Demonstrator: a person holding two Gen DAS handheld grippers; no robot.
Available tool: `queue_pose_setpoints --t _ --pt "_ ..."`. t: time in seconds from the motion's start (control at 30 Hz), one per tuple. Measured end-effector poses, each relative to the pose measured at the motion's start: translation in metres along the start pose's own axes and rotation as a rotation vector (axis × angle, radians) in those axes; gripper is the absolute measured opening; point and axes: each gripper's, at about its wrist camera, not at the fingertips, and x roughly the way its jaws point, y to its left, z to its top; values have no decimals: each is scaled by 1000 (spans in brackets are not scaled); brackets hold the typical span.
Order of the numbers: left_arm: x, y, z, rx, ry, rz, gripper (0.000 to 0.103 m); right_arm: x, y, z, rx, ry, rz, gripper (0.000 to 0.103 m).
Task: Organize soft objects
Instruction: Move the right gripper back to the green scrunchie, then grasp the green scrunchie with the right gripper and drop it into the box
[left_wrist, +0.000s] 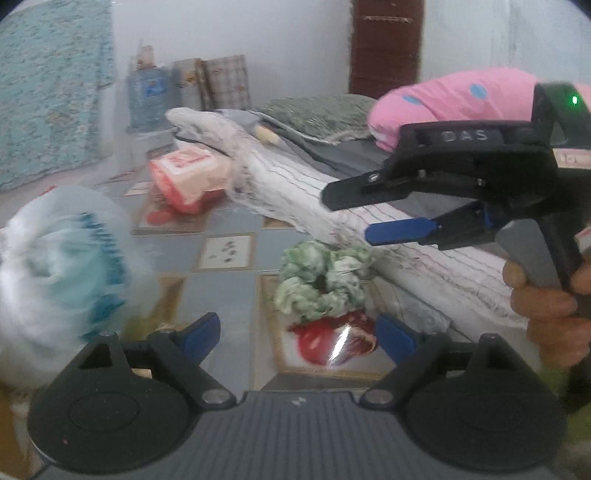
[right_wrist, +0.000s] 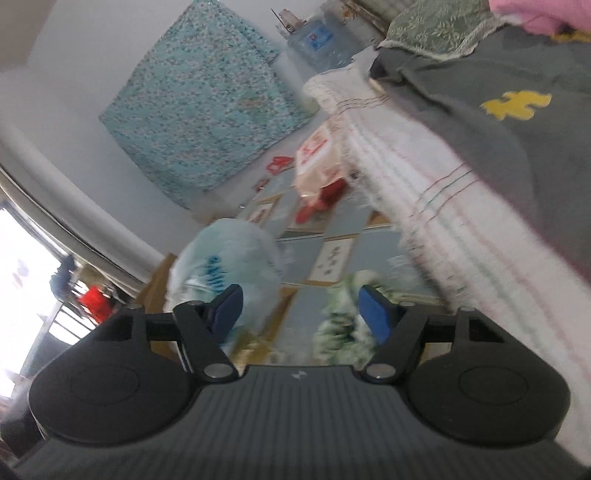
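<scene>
A green-and-white fabric scrunchie (left_wrist: 325, 282) lies on the tiled floor beside the mattress edge, with a red shiny scrap (left_wrist: 338, 341) just in front of it. My left gripper (left_wrist: 299, 338) is open and empty, low over the floor, its blue pads either side of the red scrap. My right gripper (left_wrist: 347, 218) is open and hovers above and right of the scrunchie, seen from the side. In the right wrist view, blurred, the right gripper (right_wrist: 301, 308) is open with the scrunchie (right_wrist: 341, 317) by its right pad. A clear plastic bag of white stuffing (left_wrist: 59, 266) sits at left.
A mattress with a striped white sheet (left_wrist: 369, 206) runs along the right, bearing a grey cloth (right_wrist: 498, 107) and a pink pillow (left_wrist: 454, 99). A pink-and-white packet (left_wrist: 188, 175) lies farther back on the floor. A water jug (left_wrist: 147, 99) stands by the wall.
</scene>
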Motion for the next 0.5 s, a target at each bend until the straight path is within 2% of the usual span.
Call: queue_pose_setpoints --t 0.17,0.27,0.37,0.4,0.47,0.5 --pt "33 -16 8 52 23 2 92 13 -11 6 -34 2 -57 50" --pt "50 -20 10 63 52 19 86 21 -19 5 -40 16 -94 44" --pt "59 -20 9 61 73 18 69 28 -26 3 -36 37 -103 38" --pt "62 -20 8 59 81 15 61 28 -26 1 -39 43 -106 37" --pt "63 -18 6 45 69 0 55 31 -26 -2 -54 56 -119 35" --pt "62 -18 6 43 68 -2 47 33 -26 -3 -63 62 -124 32"
